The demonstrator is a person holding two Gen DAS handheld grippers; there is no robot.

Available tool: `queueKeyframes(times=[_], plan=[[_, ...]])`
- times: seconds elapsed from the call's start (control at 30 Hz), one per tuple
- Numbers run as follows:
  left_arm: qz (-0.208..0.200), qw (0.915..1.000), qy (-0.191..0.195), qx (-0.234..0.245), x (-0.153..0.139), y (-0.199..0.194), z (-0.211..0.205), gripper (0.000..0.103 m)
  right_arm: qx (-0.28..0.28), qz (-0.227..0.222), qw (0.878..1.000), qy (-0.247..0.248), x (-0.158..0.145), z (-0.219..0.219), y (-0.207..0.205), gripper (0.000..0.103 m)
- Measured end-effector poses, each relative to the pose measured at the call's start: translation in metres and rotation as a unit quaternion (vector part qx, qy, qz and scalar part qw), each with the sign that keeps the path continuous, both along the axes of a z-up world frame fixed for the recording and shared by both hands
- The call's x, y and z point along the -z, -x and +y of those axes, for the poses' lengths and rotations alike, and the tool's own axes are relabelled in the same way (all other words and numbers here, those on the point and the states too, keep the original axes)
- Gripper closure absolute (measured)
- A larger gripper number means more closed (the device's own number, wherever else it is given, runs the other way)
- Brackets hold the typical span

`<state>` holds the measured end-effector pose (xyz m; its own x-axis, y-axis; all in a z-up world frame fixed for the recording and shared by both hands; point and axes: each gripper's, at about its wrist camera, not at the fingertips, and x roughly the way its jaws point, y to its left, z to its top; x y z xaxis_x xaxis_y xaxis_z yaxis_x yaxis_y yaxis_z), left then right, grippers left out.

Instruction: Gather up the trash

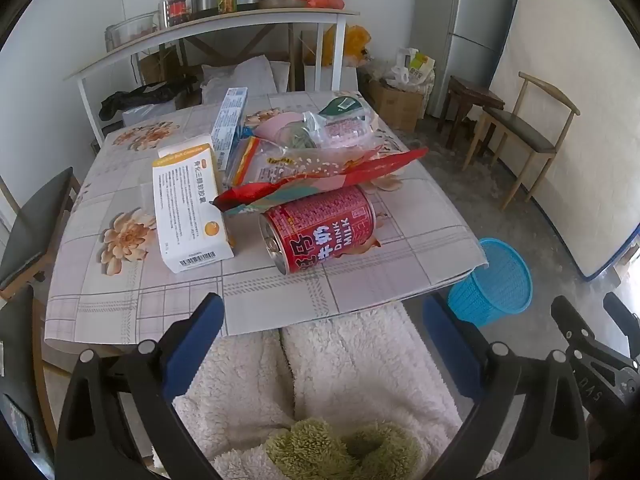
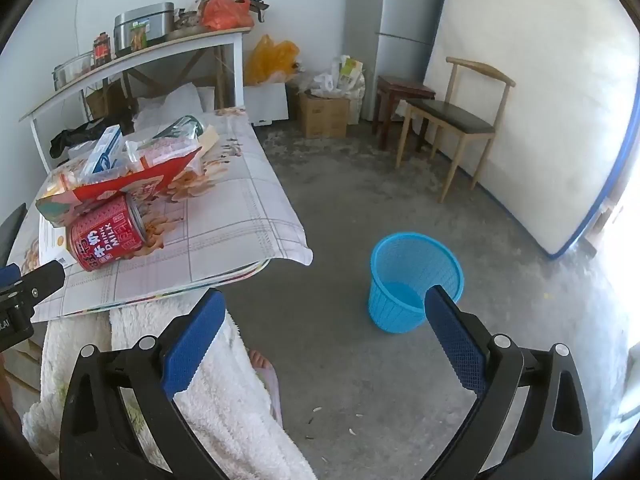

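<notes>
The red can (image 1: pixel 318 229) lies on its side on the table (image 1: pixel 360 276). It says "DRINK MILK" in white letters, with big Chinese words next to that. There is one can. At ten o'clock from the can lies one white box (image 1: pixel 188 208) with an orange top, small Chinese print and a bar code. A long blue and white box (image 1: pixel 229 128) leans at twelve o'clock from the white box; its words are too small to read. One red snack bag (image 1: pixel 320 184) rests on top of the can. More see-through wrappers (image 1: pixel 320 132) are piled behind it.

One blue trash basket (image 2: pixel 414 280) stands on the floor, at four o'clock from the table.

The left gripper (image 1: pixel 320 344) is spread wide with nothing in it. The right gripper (image 2: pixel 324 332) is spread wide too, holding nothing, with the basket just past its right finger.
</notes>
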<state>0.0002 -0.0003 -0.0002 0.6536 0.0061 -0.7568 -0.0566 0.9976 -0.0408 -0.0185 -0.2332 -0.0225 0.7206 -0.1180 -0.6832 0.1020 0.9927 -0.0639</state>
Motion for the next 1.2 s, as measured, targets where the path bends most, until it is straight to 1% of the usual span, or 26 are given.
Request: queueKeyframes(times=[0.4, 1.2], plan=[[0.0, 1.0, 0.002, 0.0, 0.0, 0.0, 0.0, 0.006, -0.002, 0.0, 1.0, -0.004, -0.002, -0.009, -0.007, 0.008], [0.003, 1.0, 0.003, 0.0, 0.0, 0.0, 0.0, 0.006, -0.001, -0.005, 1.0, 0.001, 0.001, -0.011, -0.006, 0.008]])
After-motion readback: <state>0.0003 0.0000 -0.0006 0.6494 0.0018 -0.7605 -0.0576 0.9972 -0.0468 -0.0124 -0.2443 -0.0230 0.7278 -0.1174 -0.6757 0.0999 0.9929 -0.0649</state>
